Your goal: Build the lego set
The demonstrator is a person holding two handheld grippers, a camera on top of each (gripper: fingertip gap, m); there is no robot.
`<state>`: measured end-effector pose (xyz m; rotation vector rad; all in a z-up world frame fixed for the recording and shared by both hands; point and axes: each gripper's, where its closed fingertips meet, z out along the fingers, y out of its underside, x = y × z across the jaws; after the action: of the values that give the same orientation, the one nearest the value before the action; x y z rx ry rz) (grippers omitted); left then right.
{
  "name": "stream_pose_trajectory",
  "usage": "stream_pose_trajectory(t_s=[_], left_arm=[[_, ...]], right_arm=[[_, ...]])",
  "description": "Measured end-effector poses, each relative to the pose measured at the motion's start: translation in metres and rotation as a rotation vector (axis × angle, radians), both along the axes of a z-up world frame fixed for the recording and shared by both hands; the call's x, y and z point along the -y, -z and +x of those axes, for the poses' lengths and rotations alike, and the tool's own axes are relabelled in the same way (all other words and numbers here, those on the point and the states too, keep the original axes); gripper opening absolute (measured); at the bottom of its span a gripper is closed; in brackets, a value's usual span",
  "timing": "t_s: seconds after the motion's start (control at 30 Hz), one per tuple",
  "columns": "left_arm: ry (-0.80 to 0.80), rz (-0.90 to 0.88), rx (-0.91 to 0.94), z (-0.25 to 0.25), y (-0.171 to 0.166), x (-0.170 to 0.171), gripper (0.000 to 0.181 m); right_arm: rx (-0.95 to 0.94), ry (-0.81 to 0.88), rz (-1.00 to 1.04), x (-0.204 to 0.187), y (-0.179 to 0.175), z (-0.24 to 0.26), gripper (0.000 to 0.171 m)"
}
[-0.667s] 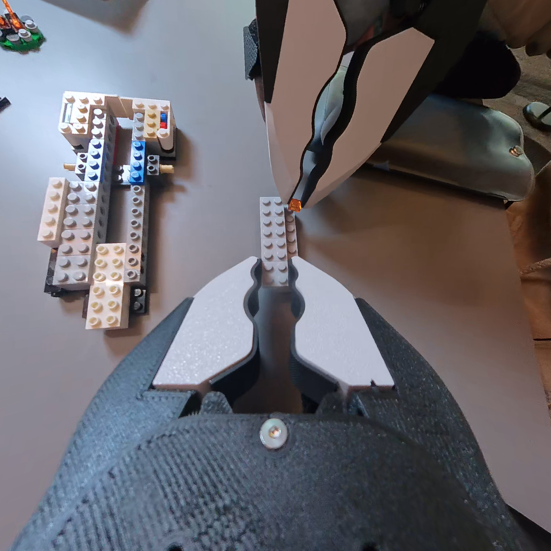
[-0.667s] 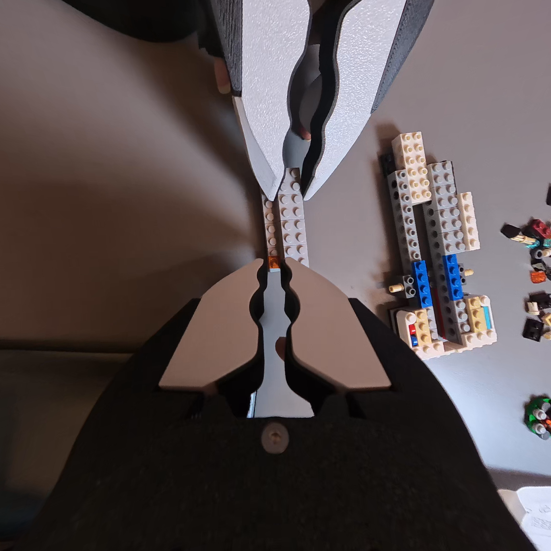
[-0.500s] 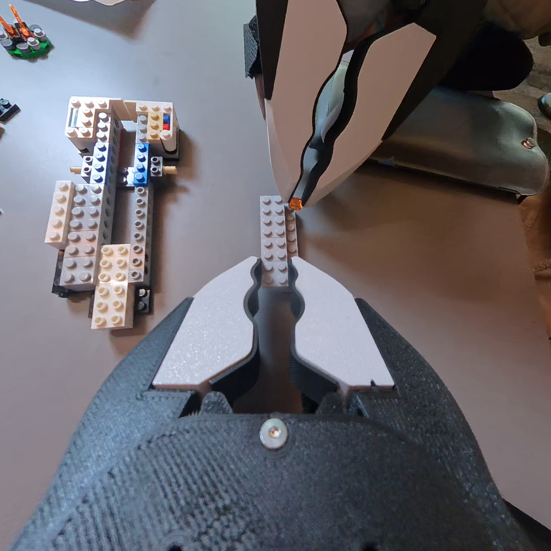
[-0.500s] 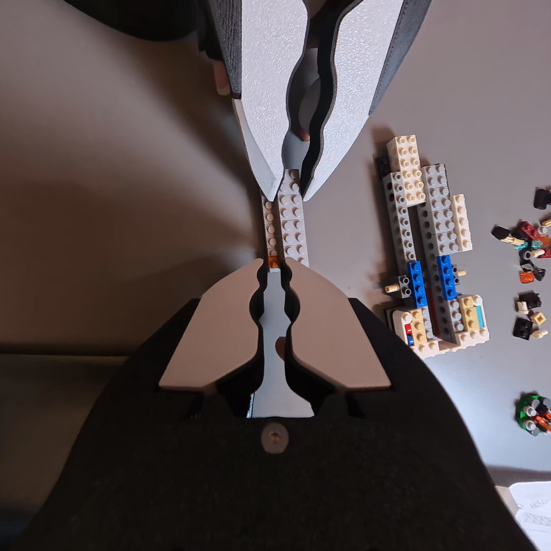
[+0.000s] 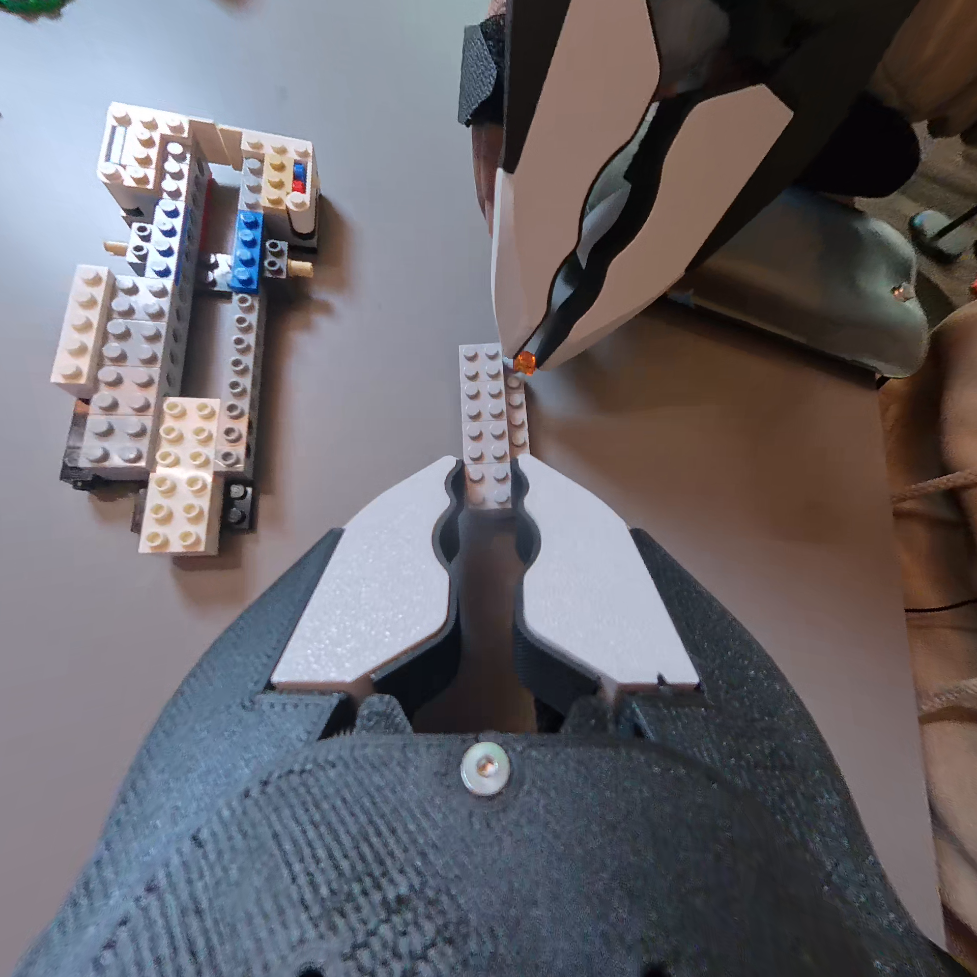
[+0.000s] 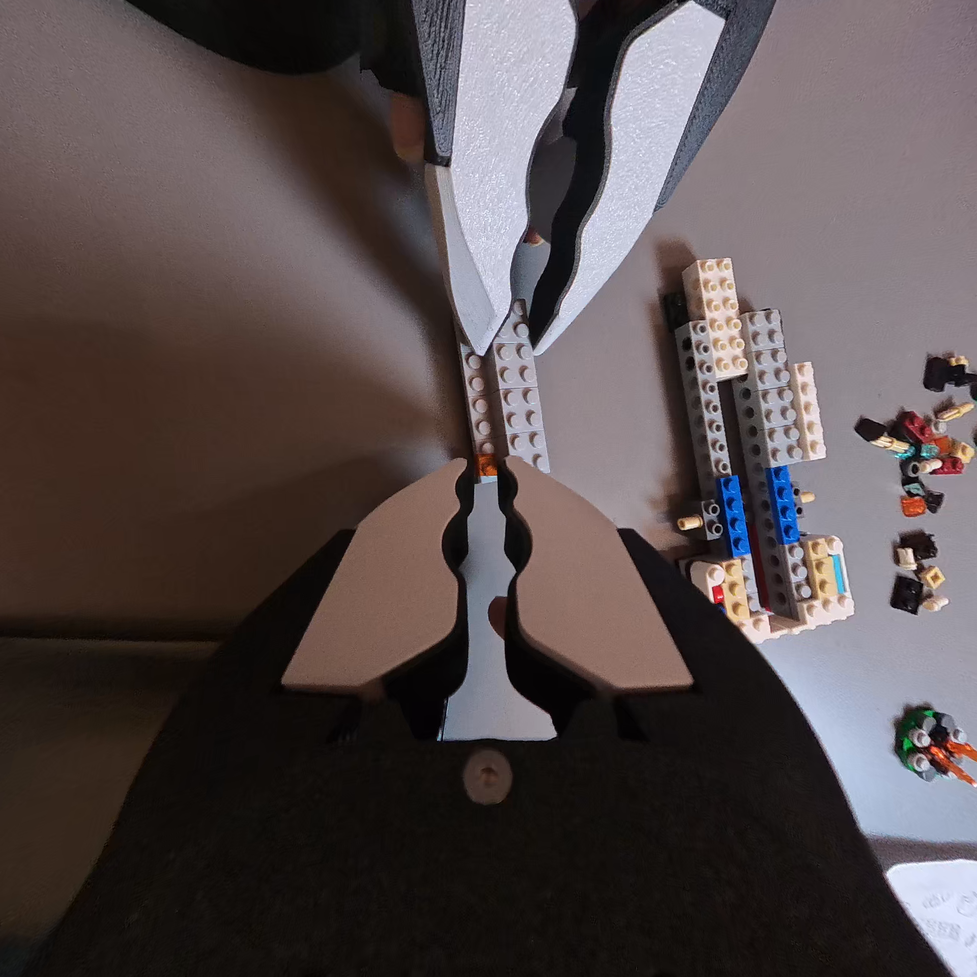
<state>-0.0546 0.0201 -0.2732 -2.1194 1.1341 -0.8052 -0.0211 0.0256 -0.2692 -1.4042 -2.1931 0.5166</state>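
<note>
My left gripper is shut on the near end of a long grey brick strip, held just above the brown table. My right gripper is shut on a small orange stud and holds it against the strip's far corner. In the right wrist view the strip runs from my tips to the left gripper opposite. A larger grey, tan and blue lego build lies flat to the left; it shows at the right in the right wrist view.
Several small loose lego pieces and a green-based small assembly lie at the right edge. A white paper sheet sits at the lower right. A grey chair seat lies beyond the table edge. Across from one pair of fingers to the other is roughly 4 cm. From either gripper's tips it is about 25 cm to the green-based small assembly.
Both grippers and the strip keep their hold and relative places. The pair has shifted slightly over the table, so the big build and loose pieces sit a little differently in view.
</note>
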Motion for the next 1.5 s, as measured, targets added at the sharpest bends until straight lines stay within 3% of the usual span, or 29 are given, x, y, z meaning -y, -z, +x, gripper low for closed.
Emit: stream_pose_trajectory(t_s=[0.03, 0.43, 1.2, 1.5], left_arm=[[-0.003, -0.015, 0.01, 0.0, 0.0, 0.0, 0.017], [-0.022, -0.178, 0.15, 0.0, -0.007, 0.004, 0.017], [-0.018, -0.247, 0.227, -0.003, -0.011, 0.005, 0.017], [-0.025, -0.244, 0.234, -0.005, -0.013, 0.003, 0.017]], right_arm=[[-0.006, -0.003, 0.0, 0.0, 0.0, 0.0, 0.008], [-0.067, -0.025, 0.015, 0.001, -0.01, -0.004, 0.008], [-0.133, -0.053, 0.006, 0.004, -0.022, -0.005, 0.016], [-0.187, -0.081, 0.164, 0.007, -0.017, -0.004, 0.017]])
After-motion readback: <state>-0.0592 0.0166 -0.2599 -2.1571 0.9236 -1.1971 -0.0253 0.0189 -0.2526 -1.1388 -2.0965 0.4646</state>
